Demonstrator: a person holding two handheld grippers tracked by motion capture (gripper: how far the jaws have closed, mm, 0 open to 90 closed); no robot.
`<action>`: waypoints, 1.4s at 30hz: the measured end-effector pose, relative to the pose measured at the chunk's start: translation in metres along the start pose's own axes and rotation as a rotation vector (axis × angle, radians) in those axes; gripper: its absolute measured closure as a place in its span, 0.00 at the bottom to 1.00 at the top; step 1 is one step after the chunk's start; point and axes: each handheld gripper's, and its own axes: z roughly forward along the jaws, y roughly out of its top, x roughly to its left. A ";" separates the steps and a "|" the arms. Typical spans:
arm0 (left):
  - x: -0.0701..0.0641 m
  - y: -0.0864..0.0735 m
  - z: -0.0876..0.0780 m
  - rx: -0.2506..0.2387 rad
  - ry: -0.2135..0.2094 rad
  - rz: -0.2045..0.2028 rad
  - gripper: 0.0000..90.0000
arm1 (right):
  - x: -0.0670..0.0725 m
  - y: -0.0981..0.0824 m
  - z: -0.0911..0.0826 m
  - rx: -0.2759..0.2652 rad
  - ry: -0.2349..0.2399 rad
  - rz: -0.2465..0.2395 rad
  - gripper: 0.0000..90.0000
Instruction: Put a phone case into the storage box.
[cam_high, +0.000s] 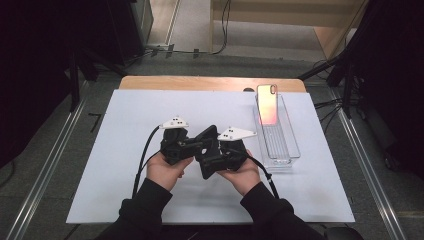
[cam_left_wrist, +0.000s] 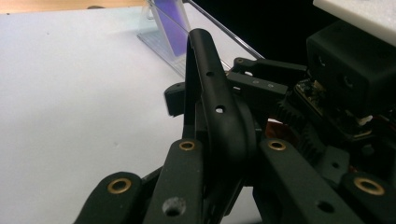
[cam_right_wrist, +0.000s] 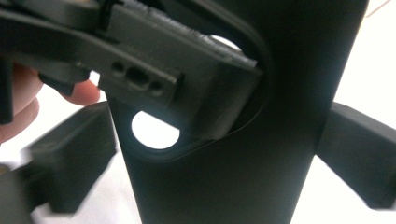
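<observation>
Phone case (cam_high: 206, 150), black, is off the counter (cam_high: 120, 170) and carried between the two tools at the near middle. I judge the job to be fitting it onto the phone (cam_high: 267, 104), and that is not yet done. The phone leans upright at the far end of a clear tray (cam_high: 289, 147), well apart from the case to the right. The left hand-held gripper (cam_high: 194, 145) is clamped on the case: its view shows its jaws together on a thin curved edge with small round holes. The right hand-held gripper (cam_high: 214, 158) has its jaws wide apart, one on either side of the case's flat back; I cannot tell whether its pads press on it. The case looks matt and smooth, with a round hole and a rounded cut-out for the lens. The phone's back is glossy and pinkish, the tray is ribbed see-through plastic, and the counter is plain white. Left to do: bring case and phone together and seat one in the other.
</observation>
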 end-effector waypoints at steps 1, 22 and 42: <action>0.000 0.000 0.000 0.000 -0.005 -0.004 0.93 | 0.001 0.000 -0.001 -0.002 0.001 -0.009 0.12; 0.014 0.011 -0.026 -0.031 -0.010 -0.084 0.59 | -0.003 -0.002 -0.001 0.013 -0.049 -0.028 0.14; 0.033 -0.005 -0.045 0.049 -0.045 -0.045 0.36 | -0.022 -0.003 -0.005 0.041 -0.069 0.027 0.14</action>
